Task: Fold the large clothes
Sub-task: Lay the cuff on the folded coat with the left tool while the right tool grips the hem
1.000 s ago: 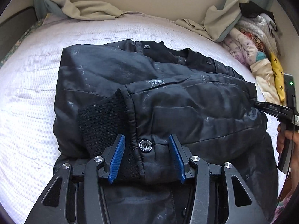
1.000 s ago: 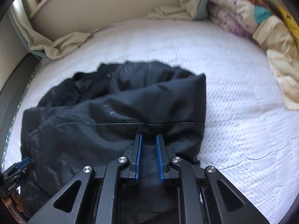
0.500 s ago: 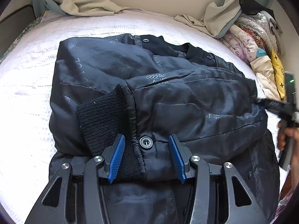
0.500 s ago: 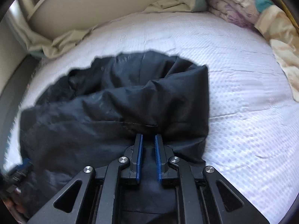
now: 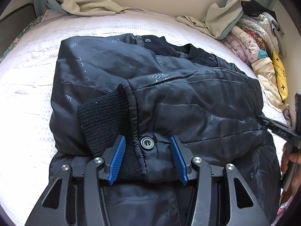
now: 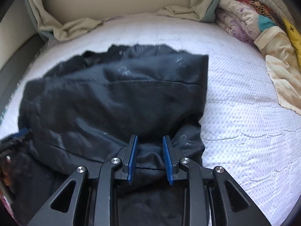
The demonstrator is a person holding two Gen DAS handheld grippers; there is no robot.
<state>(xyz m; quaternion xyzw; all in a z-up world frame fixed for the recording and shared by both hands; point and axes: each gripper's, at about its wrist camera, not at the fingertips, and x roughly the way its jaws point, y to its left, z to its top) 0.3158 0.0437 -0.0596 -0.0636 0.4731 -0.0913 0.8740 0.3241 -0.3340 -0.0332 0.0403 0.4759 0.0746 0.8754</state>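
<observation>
A black padded jacket (image 5: 169,103) lies folded on the white bed (image 5: 28,94), a sleeve with a knit cuff (image 5: 105,120) laid across its front. My left gripper (image 5: 147,141) is open, its blue pads on either side of the sleeve's snap button (image 5: 147,143). In the right wrist view the jacket (image 6: 122,98) fills the middle. My right gripper (image 6: 149,141) stands open over a bunched fold at the jacket's right edge, the fabric loose between its pads. The right gripper also shows at the right edge of the left wrist view (image 5: 278,128).
A pile of folded quilts and clothes (image 5: 263,56) sits along the right side of the bed. Beige curtain fabric (image 5: 84,5) lies against the far wall. The bed's dark edge (image 5: 15,18) runs at the far left.
My right gripper's pads have spread apart, letting go of the jacket fold they pinched. The left gripper stays open over the sleeve and the view has shifted slightly forward.
</observation>
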